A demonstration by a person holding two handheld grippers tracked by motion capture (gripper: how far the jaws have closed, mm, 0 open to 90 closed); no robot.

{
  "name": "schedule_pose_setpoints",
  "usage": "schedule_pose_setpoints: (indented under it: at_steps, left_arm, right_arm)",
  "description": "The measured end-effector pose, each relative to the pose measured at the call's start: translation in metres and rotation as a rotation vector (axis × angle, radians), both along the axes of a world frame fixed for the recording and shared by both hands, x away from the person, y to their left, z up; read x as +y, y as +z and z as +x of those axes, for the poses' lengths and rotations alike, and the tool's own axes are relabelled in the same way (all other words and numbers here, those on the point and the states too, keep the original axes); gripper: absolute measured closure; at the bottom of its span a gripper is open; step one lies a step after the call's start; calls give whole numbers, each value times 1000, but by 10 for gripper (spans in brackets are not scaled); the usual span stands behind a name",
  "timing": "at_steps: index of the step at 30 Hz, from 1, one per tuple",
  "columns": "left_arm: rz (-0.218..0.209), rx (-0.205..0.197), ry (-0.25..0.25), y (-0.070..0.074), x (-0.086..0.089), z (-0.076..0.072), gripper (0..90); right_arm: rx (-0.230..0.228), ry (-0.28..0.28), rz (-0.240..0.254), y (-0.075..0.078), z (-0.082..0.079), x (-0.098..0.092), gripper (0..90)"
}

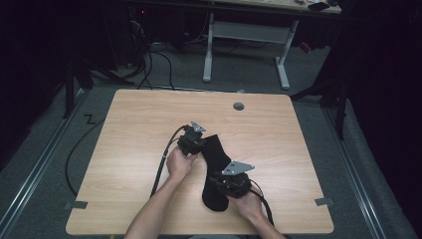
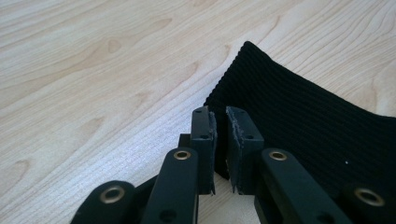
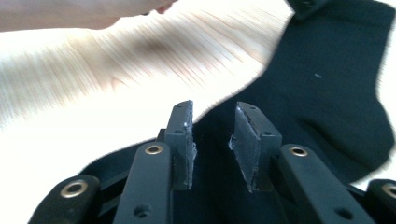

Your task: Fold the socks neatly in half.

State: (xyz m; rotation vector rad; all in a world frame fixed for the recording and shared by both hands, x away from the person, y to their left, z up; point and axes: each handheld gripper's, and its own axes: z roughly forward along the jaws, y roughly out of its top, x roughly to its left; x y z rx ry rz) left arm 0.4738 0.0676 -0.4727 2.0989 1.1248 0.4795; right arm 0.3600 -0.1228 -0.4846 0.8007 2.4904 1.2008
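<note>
A black sock lies flat on the wooden table, cuff toward the far side and toe toward the person. My left gripper sits at the cuff's left edge. In the left gripper view its jaws stand a narrow gap apart at the ribbed cuff, with bare wood showing through the gap lower down. My right gripper rests over the foot end. Its jaws are clearly apart above the sock, whose cloth lies under and between them without the pads pressing on it.
A round cable hole sits near the table's far edge. The left gripper's cable loops off the front left. Grey tape marks lie near both front corners. A white desk frame stands beyond the table.
</note>
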Motion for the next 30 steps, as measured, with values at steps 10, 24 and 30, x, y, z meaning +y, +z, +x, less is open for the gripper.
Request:
schedule_pose_setpoints:
  at_steps: [10,24,30]
  left_arm:
    - [-15,-4,0,4,3,2,817]
    - [-5,60,17,-11,-3,10,607]
    - [-66,-50,-84,14,-14,-30,486]
  right_arm:
    - [-26,99,-42,-1,-1,15,900]
    - [76,83,-71,-14,10,12,596]
    - [-6,-22,36,10,7,-18,549]
